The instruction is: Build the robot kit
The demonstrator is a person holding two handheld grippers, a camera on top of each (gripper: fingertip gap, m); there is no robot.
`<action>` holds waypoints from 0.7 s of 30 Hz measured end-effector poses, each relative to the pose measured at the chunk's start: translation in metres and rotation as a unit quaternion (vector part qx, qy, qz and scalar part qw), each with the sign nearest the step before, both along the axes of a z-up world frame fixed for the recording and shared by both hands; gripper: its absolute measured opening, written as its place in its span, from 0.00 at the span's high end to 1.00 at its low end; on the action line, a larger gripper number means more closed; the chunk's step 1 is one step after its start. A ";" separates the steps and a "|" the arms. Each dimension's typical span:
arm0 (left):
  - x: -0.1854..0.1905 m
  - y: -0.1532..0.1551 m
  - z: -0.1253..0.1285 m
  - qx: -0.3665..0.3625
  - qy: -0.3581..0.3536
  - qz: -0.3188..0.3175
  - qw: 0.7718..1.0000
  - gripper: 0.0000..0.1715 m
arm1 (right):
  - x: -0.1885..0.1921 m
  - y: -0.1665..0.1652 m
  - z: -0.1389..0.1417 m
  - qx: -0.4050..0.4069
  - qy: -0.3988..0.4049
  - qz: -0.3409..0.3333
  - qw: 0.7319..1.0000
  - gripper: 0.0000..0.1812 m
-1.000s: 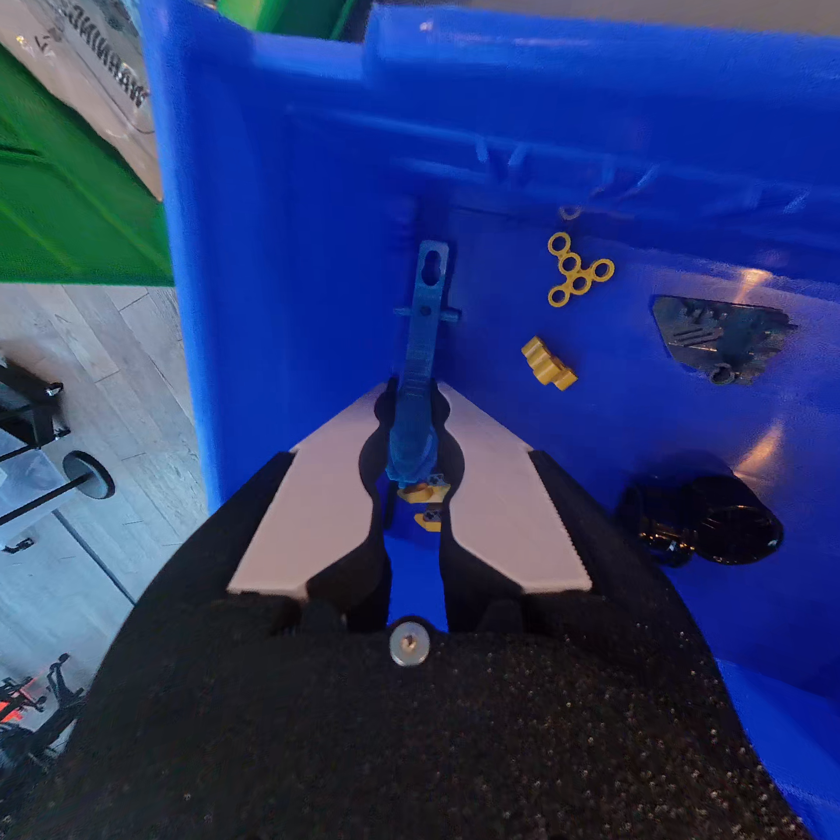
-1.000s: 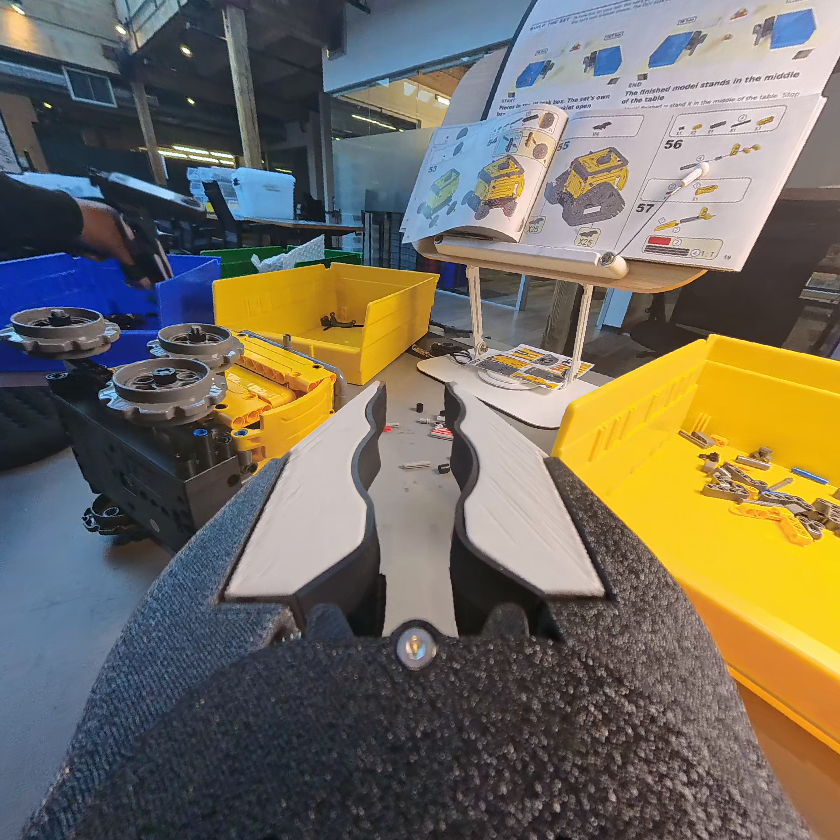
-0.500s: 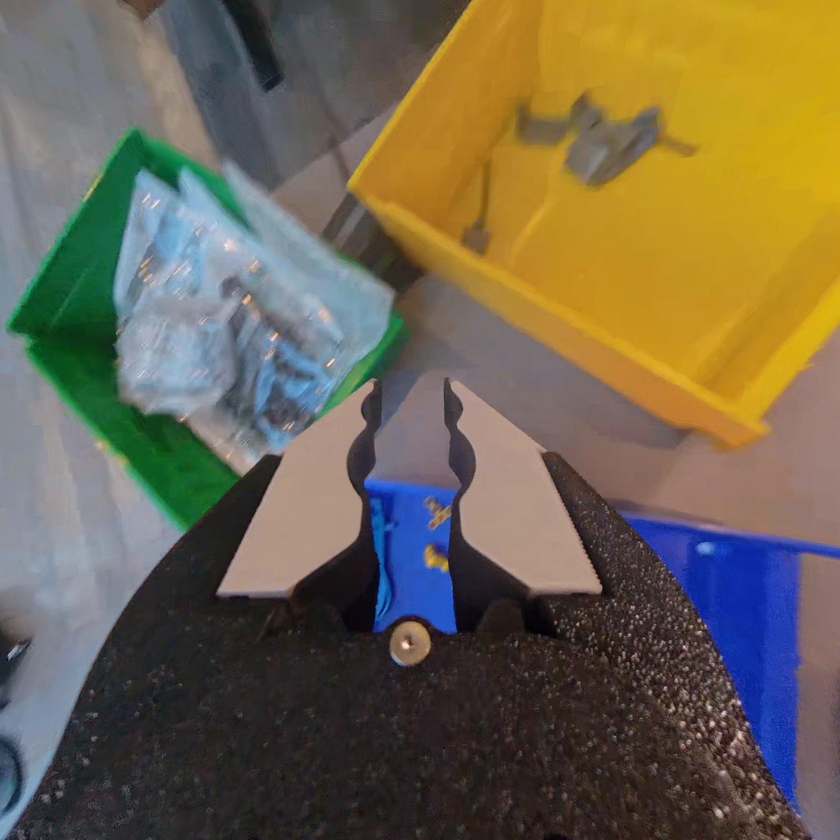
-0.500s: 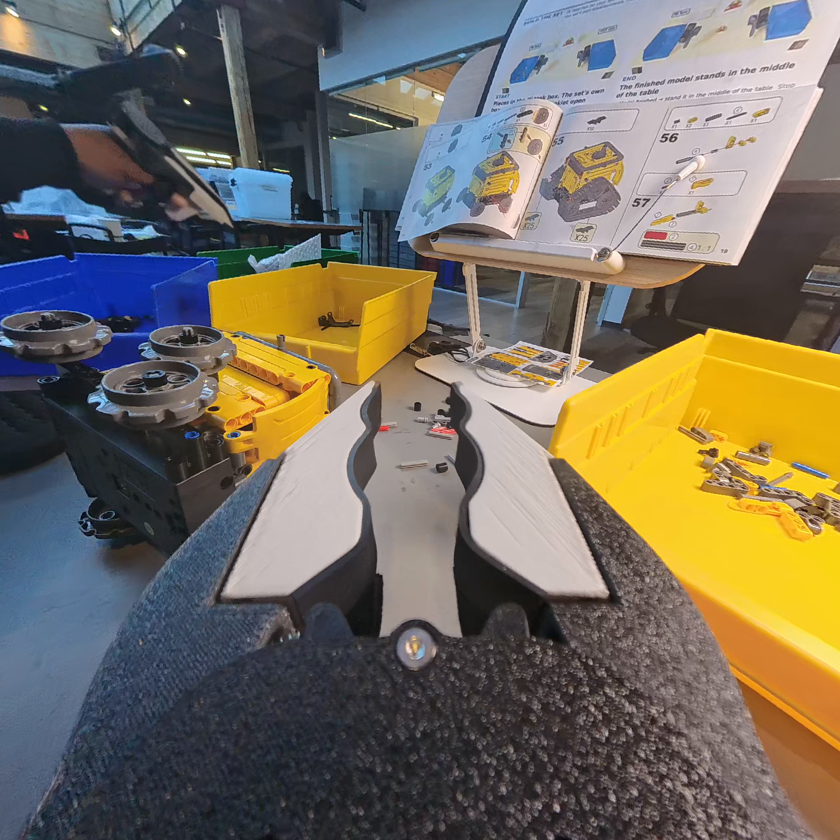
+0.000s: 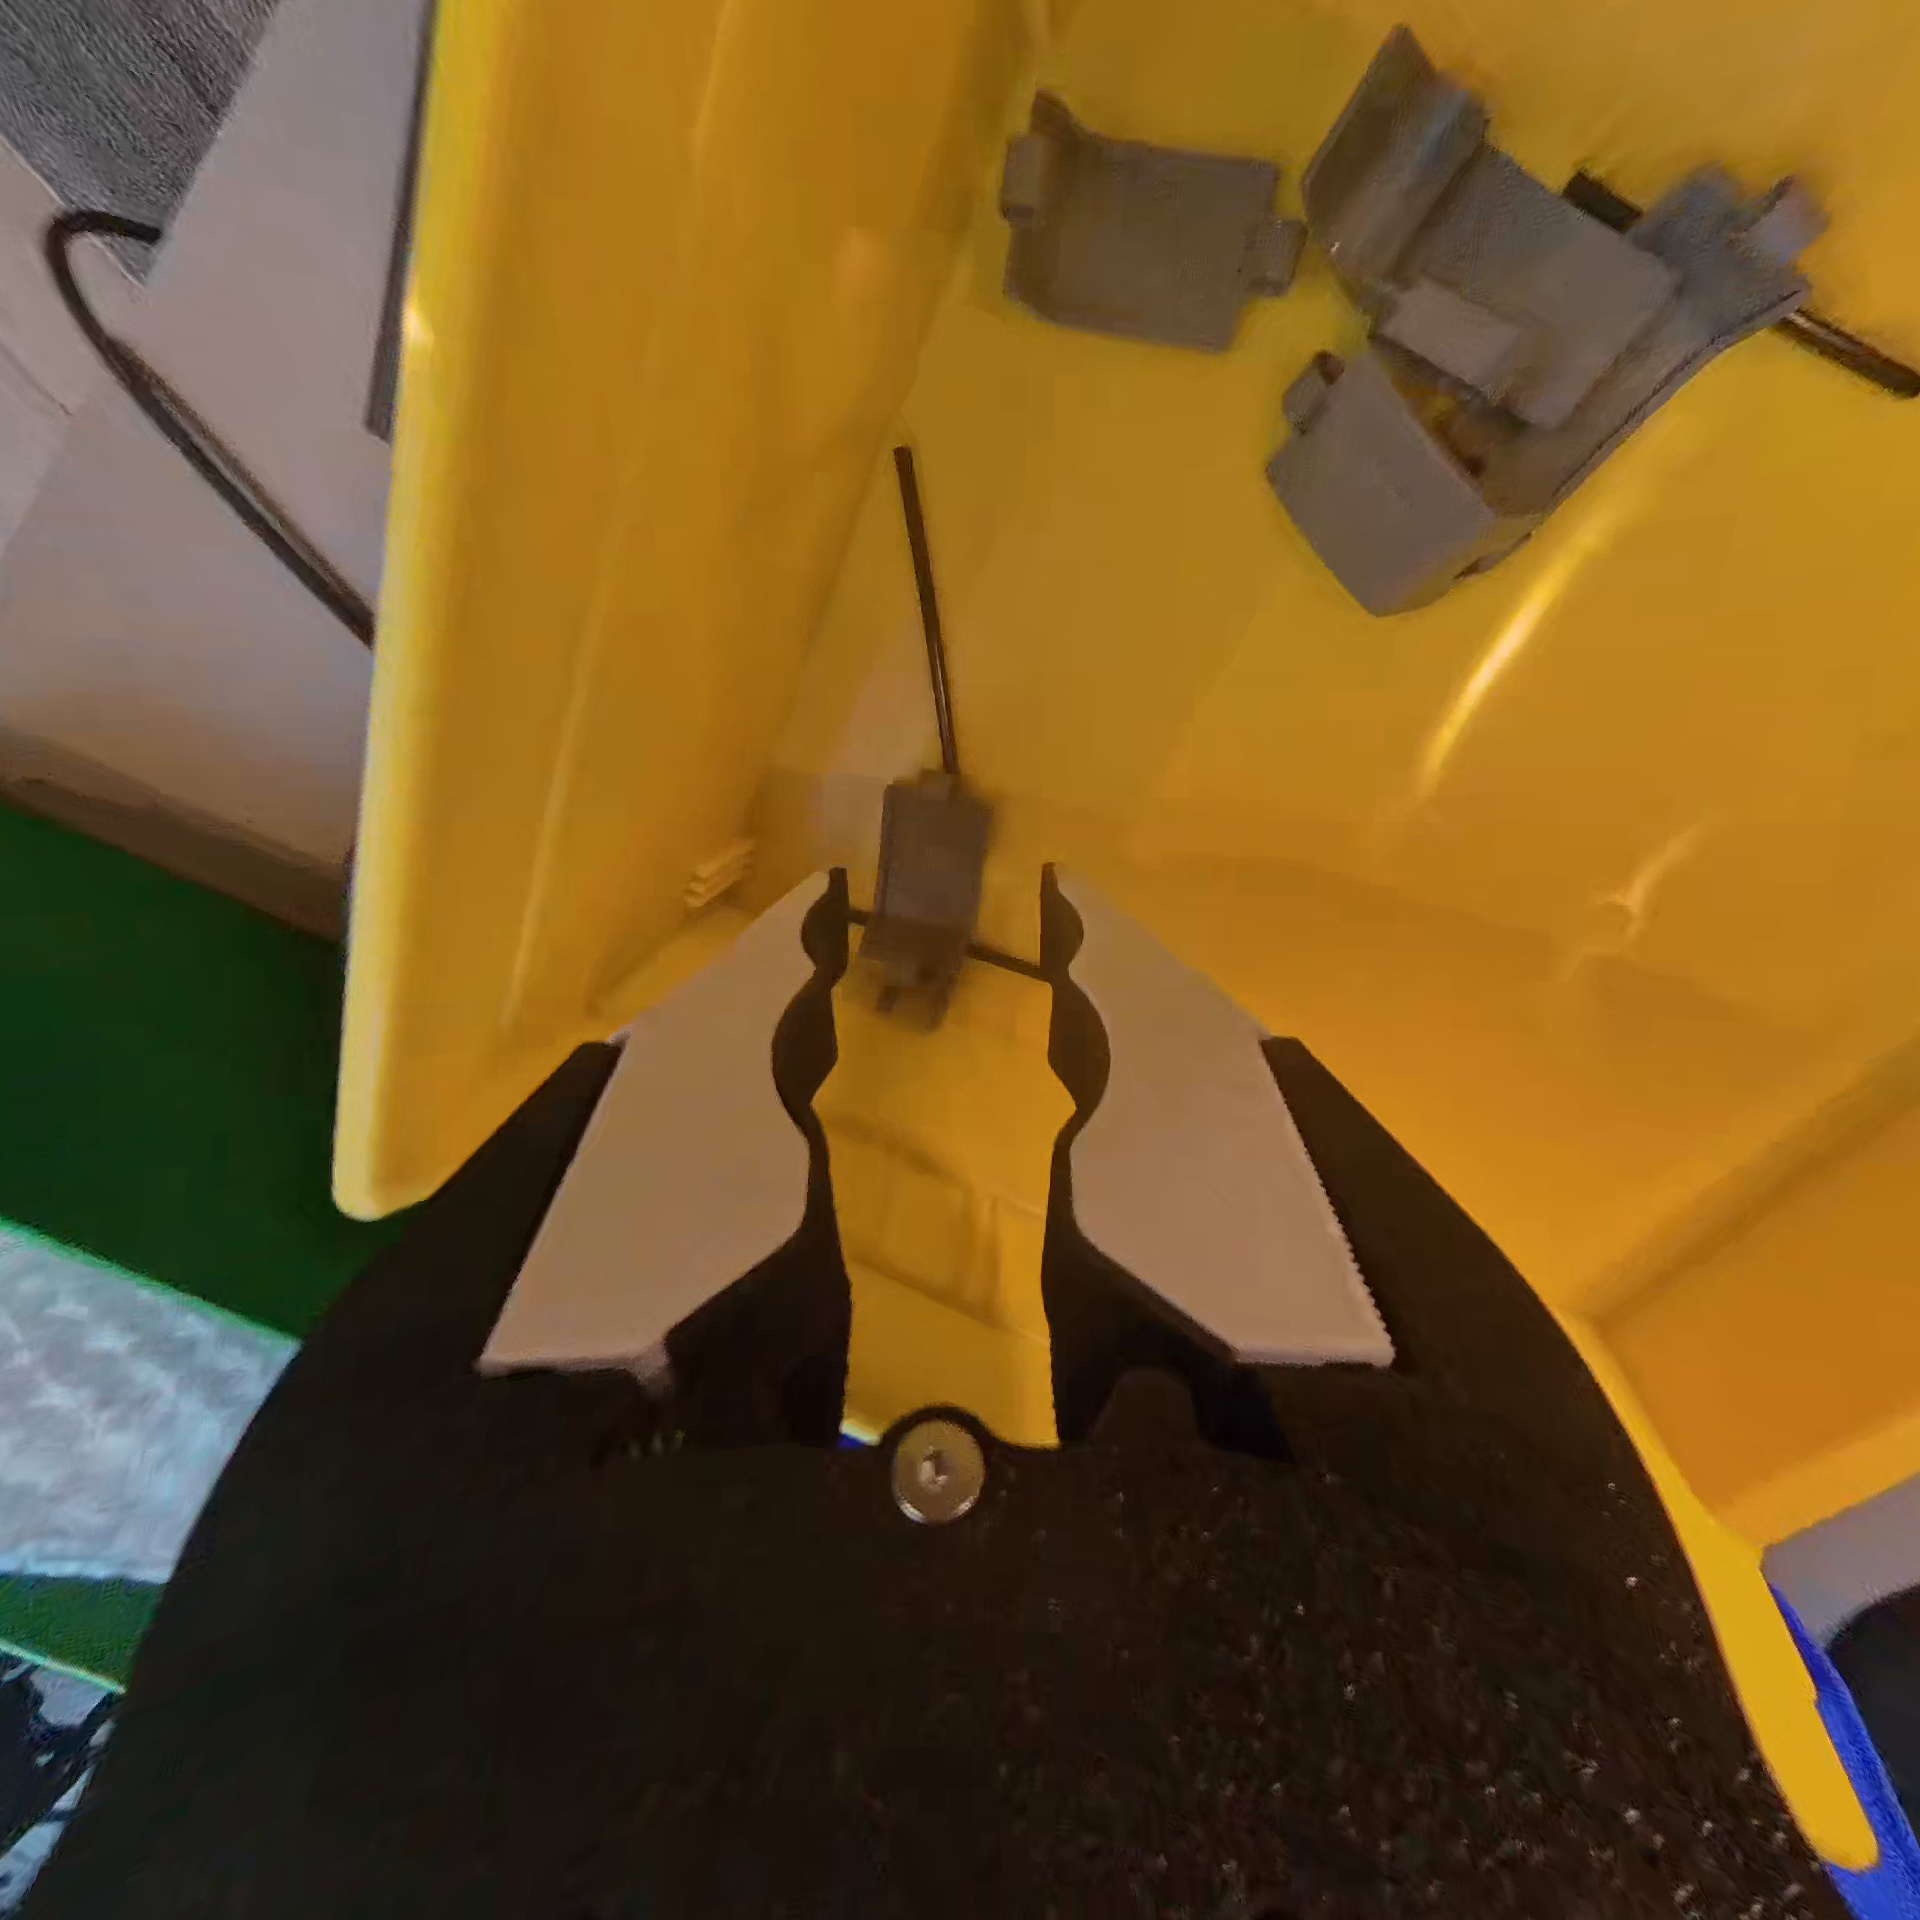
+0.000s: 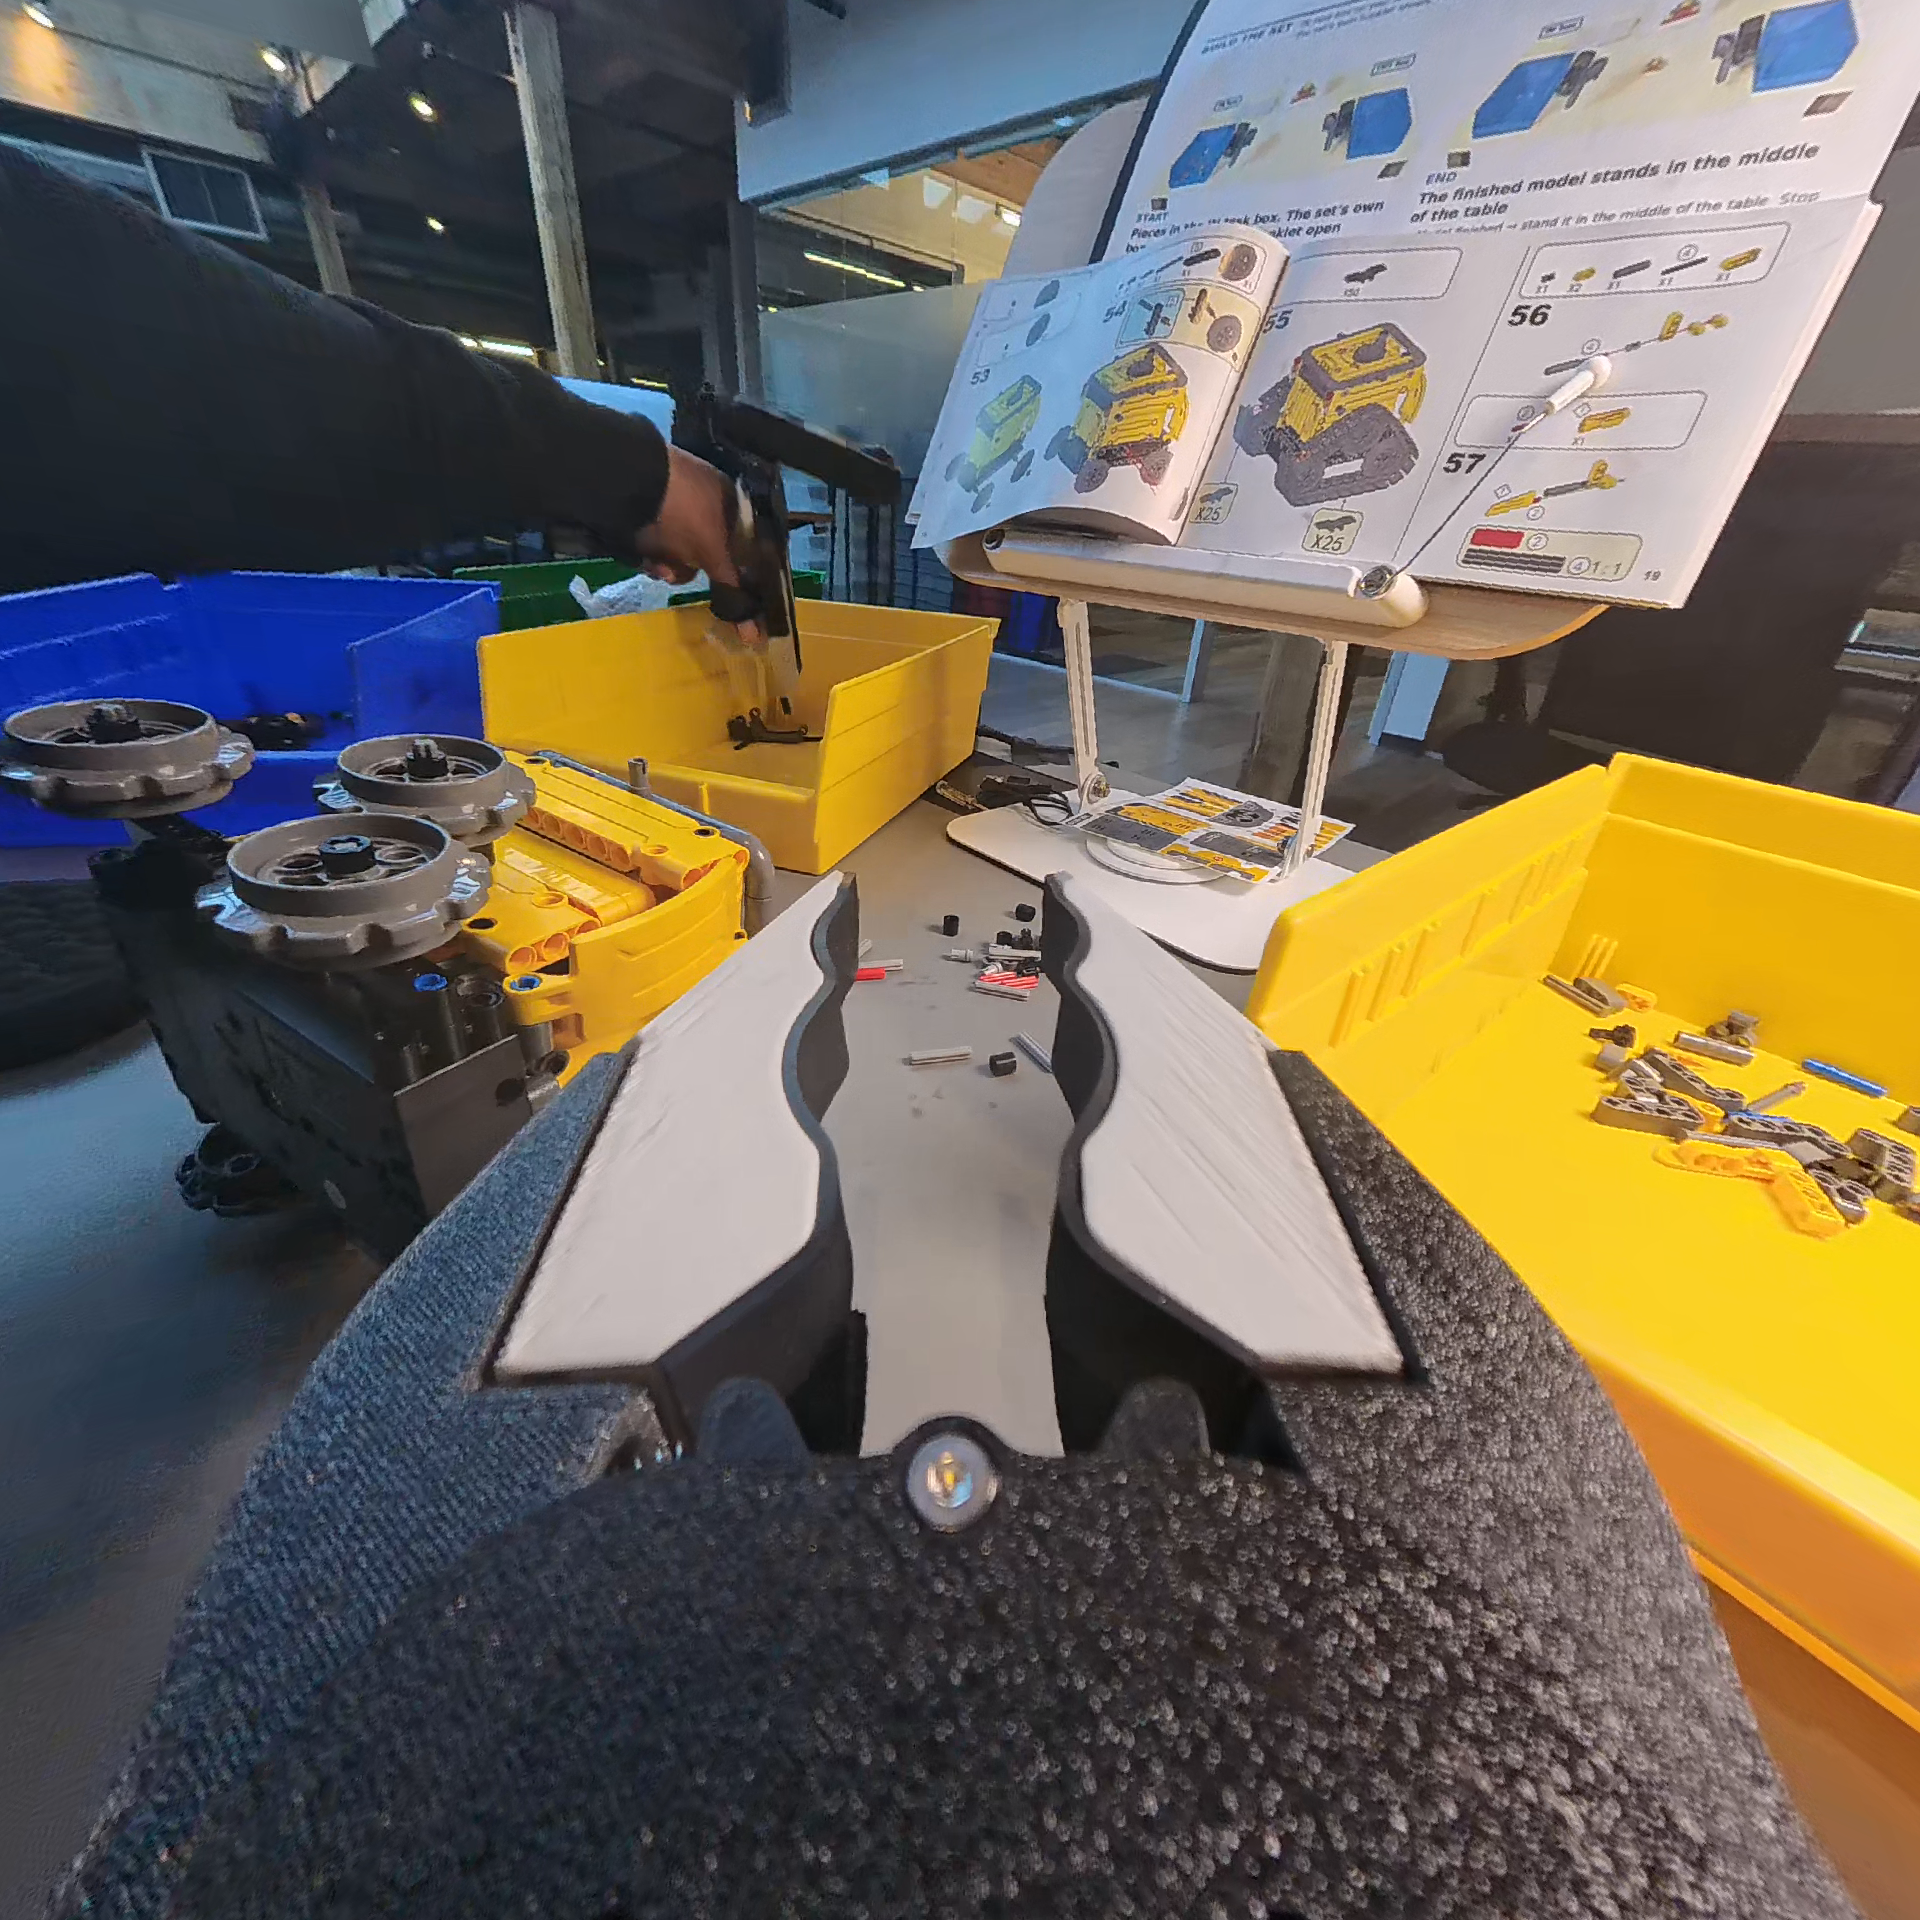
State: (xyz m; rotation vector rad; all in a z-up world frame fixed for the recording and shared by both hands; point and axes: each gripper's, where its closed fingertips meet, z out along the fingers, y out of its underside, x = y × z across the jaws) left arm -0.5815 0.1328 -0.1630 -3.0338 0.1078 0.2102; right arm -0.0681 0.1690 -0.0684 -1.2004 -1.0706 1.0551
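My left gripper (image 5: 942, 883) is open and reaches down into a yellow bin (image 5: 644, 520). A small grey piece (image 5: 925, 883) on a thin black axle lies right between its fingertips, with a gap on each side. A long black axle (image 5: 928, 603) lies just beyond it. Several grey panel pieces (image 5: 1143, 260) lie farther in. The right wrist view shows the same gripper (image 6: 764, 665) held by a hand in the far yellow bin (image 6: 894, 748). My right gripper (image 6: 951, 888) is open and empty, low over the grey table (image 6: 935, 1195).
A partly built yellow and black model (image 6: 582, 914) with grey wheels stands left of my right gripper. Small loose parts (image 6: 997, 966) lie ahead. A yellow bin (image 6: 1558, 1195) of parts is on the right, a blue bin (image 6: 312, 644) far left, and an instruction booklet on a stand (image 6: 1299, 416) behind. Spacing between my two grippers at the tips: around 55 centimetres.
My left gripper let go of a blue piece in the blue bin, opened, and moved into the yellow bin, around the small grey piece. My right gripper has barely moved.
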 end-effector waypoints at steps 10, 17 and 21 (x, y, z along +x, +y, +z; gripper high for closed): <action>-0.002 -0.004 -0.028 -0.075 -0.039 0.000 0.996 0.84 | 0.001 0.004 -0.001 -0.022 0.005 0.004 1.000 0.81; 0.006 -0.005 -0.026 -0.078 -0.024 -0.031 0.996 0.97 | 0.000 0.001 -0.001 -0.009 0.000 0.004 1.000 0.81; 0.022 -0.001 -0.001 -0.020 -0.021 -0.066 0.997 1.00 | -0.001 -0.002 -0.001 -0.001 -0.004 0.006 1.000 0.81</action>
